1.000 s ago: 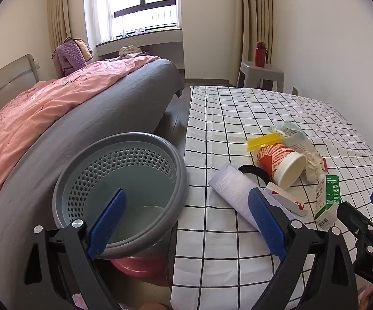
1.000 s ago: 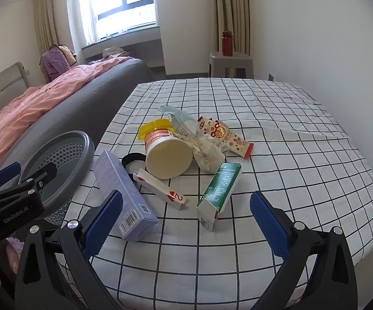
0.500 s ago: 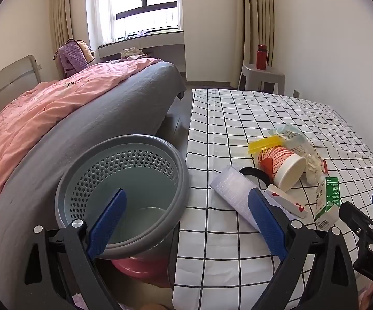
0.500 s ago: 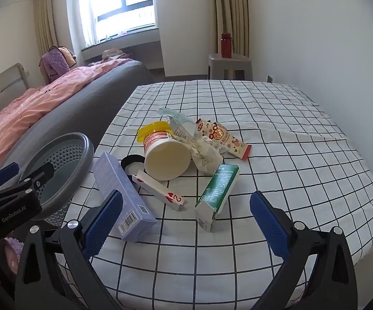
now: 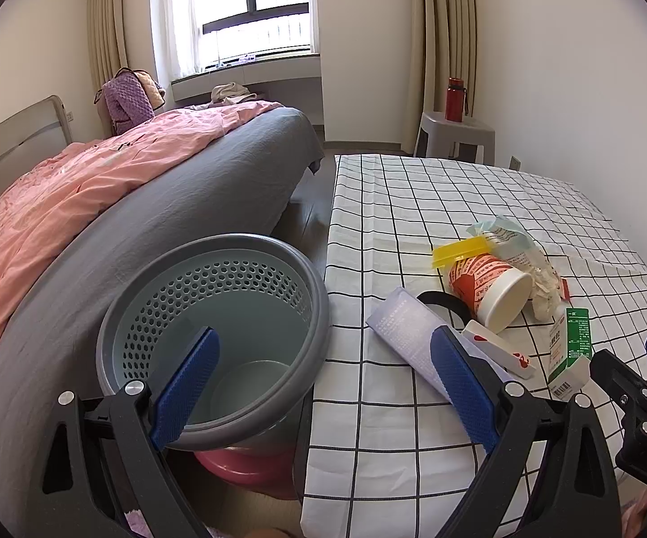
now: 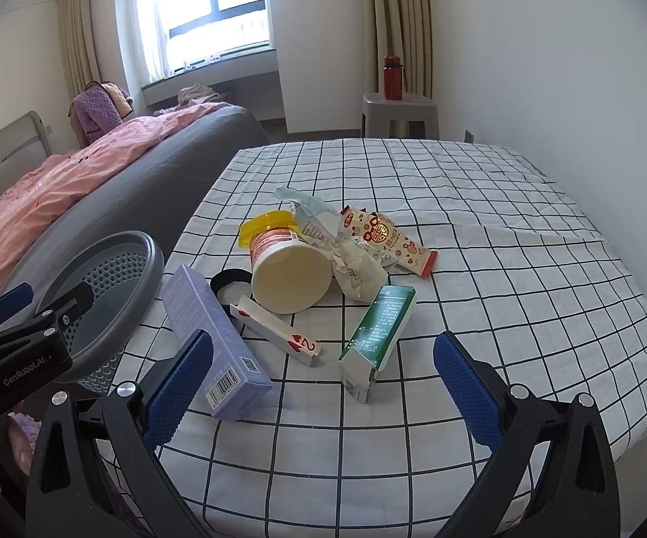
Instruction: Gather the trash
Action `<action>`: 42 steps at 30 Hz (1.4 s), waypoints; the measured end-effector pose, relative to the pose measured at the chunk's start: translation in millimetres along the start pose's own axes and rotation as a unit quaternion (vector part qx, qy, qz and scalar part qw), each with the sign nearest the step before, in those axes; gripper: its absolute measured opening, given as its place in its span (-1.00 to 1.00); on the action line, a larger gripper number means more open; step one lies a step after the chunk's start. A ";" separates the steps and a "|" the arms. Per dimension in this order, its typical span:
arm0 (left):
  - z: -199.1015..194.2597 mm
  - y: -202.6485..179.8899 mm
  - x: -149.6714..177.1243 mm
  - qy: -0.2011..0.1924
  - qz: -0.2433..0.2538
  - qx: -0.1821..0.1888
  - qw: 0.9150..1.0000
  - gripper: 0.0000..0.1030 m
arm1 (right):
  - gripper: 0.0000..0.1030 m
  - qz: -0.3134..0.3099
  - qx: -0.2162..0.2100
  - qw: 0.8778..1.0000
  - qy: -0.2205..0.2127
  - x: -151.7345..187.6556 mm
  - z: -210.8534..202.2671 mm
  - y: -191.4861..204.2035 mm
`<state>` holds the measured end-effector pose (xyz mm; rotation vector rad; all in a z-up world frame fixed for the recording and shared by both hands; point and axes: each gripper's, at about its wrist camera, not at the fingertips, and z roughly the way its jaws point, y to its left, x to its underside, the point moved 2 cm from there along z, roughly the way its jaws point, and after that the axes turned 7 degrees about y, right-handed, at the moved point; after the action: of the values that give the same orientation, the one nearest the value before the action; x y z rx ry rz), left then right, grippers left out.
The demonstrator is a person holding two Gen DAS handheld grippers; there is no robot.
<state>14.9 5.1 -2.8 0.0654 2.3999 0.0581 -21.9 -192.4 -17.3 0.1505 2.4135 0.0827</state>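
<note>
Trash lies clustered on the checked sheet [image 6: 525, 278] ahead of the right claw [image 6: 323, 381], which gapes with nothing held: green carton [image 6: 375, 336] just beyond its tips, purple box [image 6: 211, 336] by its left finger. Left claw [image 5: 323, 381], also spread, straddles the grey basket's rim [image 5: 323, 314] at the sheet's edge

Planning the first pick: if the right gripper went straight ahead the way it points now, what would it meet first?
Probably the green box: it lies nearest, centred between the open right gripper fingers, with the tipped paper cup behind. Depth is uncertain.
</note>
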 end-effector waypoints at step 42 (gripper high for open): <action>1.4 0.4 2.4 -0.004 0.000 -0.002 1.000 0.77 | 0.88 0.003 -0.002 1.000 -0.005 -0.8 -2.1 -2.7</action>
<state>14.1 5.7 -5.4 0.0636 2.3920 0.0628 -22.9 -195.2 -15.5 0.1562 2.4029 0.0882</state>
